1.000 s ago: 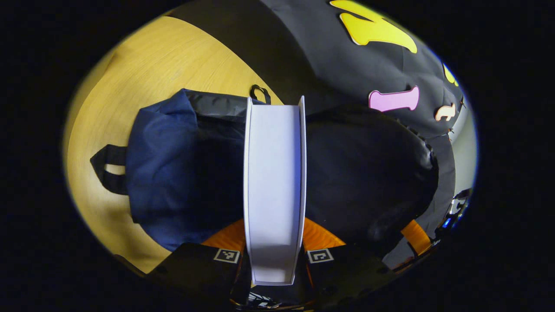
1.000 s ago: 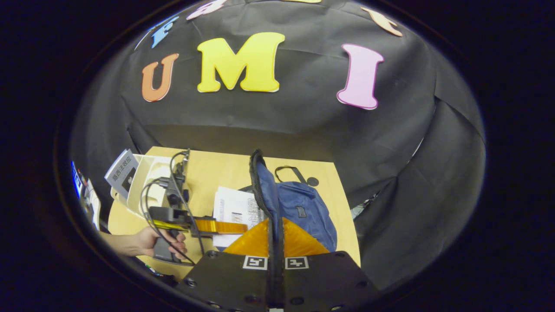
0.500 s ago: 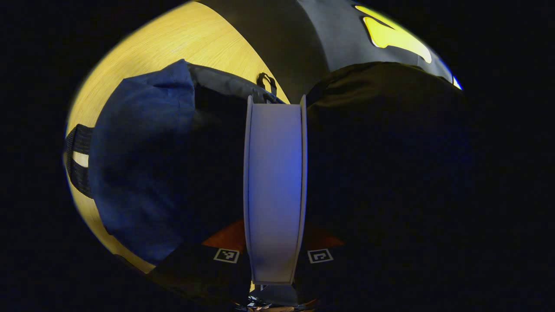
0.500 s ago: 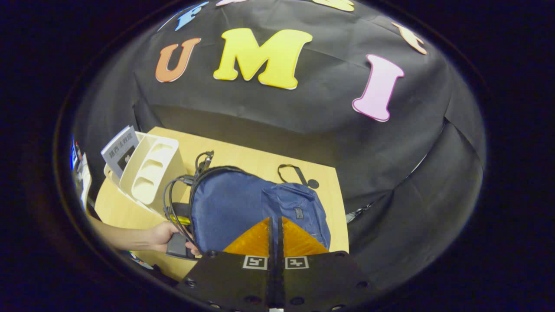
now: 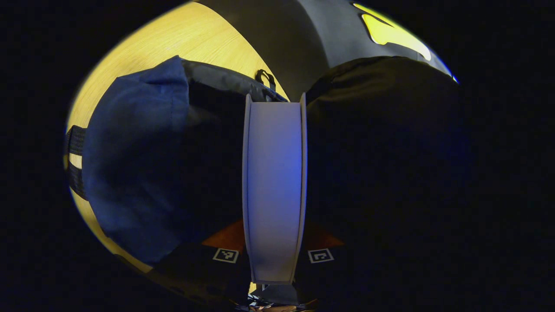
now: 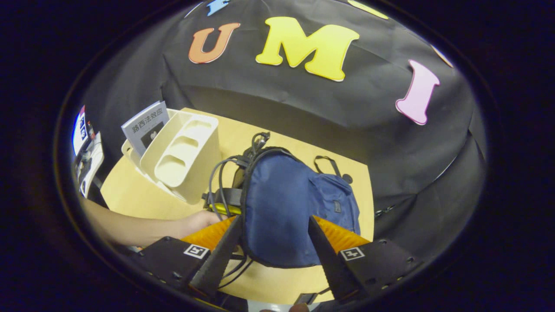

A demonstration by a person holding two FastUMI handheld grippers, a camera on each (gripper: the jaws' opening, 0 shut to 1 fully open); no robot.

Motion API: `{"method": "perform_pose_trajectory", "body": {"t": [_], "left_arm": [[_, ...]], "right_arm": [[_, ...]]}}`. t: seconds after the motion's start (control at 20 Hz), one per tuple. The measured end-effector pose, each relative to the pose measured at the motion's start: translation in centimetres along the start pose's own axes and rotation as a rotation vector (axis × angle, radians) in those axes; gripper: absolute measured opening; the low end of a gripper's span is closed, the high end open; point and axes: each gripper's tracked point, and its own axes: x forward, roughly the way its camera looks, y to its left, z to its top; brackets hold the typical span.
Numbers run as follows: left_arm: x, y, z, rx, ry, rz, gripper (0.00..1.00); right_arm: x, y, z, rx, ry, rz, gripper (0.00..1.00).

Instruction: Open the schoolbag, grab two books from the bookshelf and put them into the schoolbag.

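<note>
Left gripper view shows our left gripper clamped on a pale book, one jaw pressing each cover, the page edge running straight out ahead between them. Around the book's far end the navy schoolbag spreads on both sides of the jaws, its dark mouth swallowing the book's tip, with the yellow wood table beyond; how deep the book sits we cannot tell in the gloom. In the right gripper view our right gripper is spread wide, holding nothing, and the bag's blue flap lies just ahead between its jaws; beyond on the jaws' left side a hand carries the left gripper at the bag's edge, and farther off stands the cream bookshelf with another book leaning in it. We judge the book stiff and fairly light, with smooth covers that may slip, so a firm pinch low on the spine end suits it. The bag is soft cloth that sags, best taken by the zip edge to keep the mouth open.
</note>
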Motion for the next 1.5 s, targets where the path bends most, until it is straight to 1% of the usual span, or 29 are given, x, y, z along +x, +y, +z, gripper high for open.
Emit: {"method": "perform_pose_trajectory", "body": {"t": [0.05, 0.1, 0.25, 0.35, 0.4, 0.45, 0.5, 0.55, 0.6, 0.65, 0.7, 0.8, 0.9, 0.95, 1.0, 1.05, 1.1, 1.15, 1.2, 1.25, 1.3, 1.35, 1.4, 1.45, 1.5], "left_arm": [[0.1, -0.1, 0.0, 0.007, 0.000, 0.001, 0.43], [0.1, -0.1, 0.0, 0.014, 0.001, 0.002, 0.43], [0.1, -0.2, 0.0, 0.032, 0.002, 0.003, 0.44], [0.0, -0.3, -0.1, 0.030, 0.000, 0.003, 0.44], [0.1, -0.4, 0.0, 0.029, -0.001, 0.003, 0.43], [0.1, -0.3, -0.1, 0.032, -0.001, 0.004, 0.43], [0.1, -0.3, 0.0, 0.036, -0.002, 0.003, 0.43], [0.0, -0.2, -0.1, 0.032, -0.003, 0.003, 0.43], [0.0, -0.2, -0.1, 0.029, -0.004, 0.002, 0.44], [0.1, -0.3, -0.1, 0.030, -0.005, 0.003, 0.44], [0.0, -0.1, -0.1, 0.023, -0.004, 0.001, 0.44], [0.2, -0.1, -0.1, 0.010, -0.005, -0.005, 0.43], [0.4, 0.0, -0.2, 0.010, 0.000, -0.002, 0.44], [0.6, 0.0, -0.3, 0.009, 0.005, 0.002, 0.45], [0.6, 0.3, -0.3, 0.010, 0.006, 0.006, 0.45], [0.6, 0.7, -0.2, 0.011, 0.004, 0.026, 0.46], [0.7, 1.8, -0.2, 0.025, 0.001, 0.072, 0.49], [0.8, 2.9, -0.2, 0.038, 0.009, 0.123, 0.63], [0.6, 4.7, -0.2, 0.063, 0.019, 0.207, 0.80], [0.6, 5.0, -0.5, 0.069, 0.033, 0.233, 0.62], [-0.1, 5.3, 0.0, 0.073, 0.023, 0.275, 0.88], [-0.6, 5.3, 0.1, 0.090, 0.029, 0.322, 0.89], [-1.0, 5.5, 0.1, 0.123, 0.044, 0.370, 0.93], [-1.9, 5.9, 0.4, 0.158, 0.046, 0.439, 0.93], [-2.7, 6.0, 0.9, 0.186, 0.032, 0.492, 0.94]], "right_arm": [[0.2, 0.2, -0.3, 0.005, 0.009, -0.006, 0.91], [0.5, 0.3, -0.9, 0.006, 0.026, -0.017, 0.96], [1.7, -0.3, -2.2, 0.000, 0.075, -0.074, 0.96], [2.5, -1.2, -2.4, 0.010, 0.082, -0.112, 0.96], [3.0, -1.2, -2.6, 0.021, 0.091, -0.119, 0.96], [3.4, -1.4, -2.6, 0.029, 0.101, -0.132, 0.99], [3.9, -1.8, -2.5, 0.027, 0.105, -0.153, 0.99], [4.4, -2.1, -2.2, 0.021, 0.099, -0.176, 0.96], [4.9, -2.5, -1.9, 0.015, 0.094, -0.199, 0.96], [5.4, -2.6, -1.8, 0.008, 0.095, -0.209, 0.96], [5.8, -2.1, -1.9, 0.018, 0.101, -0.186, 0.99], [6.4, -0.8, -2.2, 0.034, 0.116, -0.138, 0.82], [6.2, -0.3, -2.1, 0.012, 0.117, -0.128, 0.50], [6.3, -0.4, -2.1, -0.008, 0.115, -0.129, 0.39], [5.5, -0.9, -1.9, -0.025, 0.116, -0.148, 0.24], [5.2, -1.7, -1.7, -0.027, 0.103, -0.161, 0.12], [5.1, -2.2, -1.8, -0.018, 0.106, -0.166, 0.03], [5.3, -2.7, -2.0, 0.009, 0.111, -0.162, 0.03], [5.2, -3.2, -2.2, 0.033, 0.116, -0.157, 0.01], [5.0, -3.6, -2.2, 0.047, 0.116, -0.156, 0.00], [4.9, -3.9, -2.0, 0.056, 0.109, -0.153, 0.00], [4.7, -4.1, -1.9, 0.060, 0.102, -0.151, 0.00], [4.5, -4.2, -1.8, 0.062, 0.096, -0.150, 0.00], [4.4, -4.3, -1.8, 0.067, 0.091, -0.147, 0.00], [4.3, -4.4, -2.0, 0.078, 0.087, -0.143, 0.02]]}}
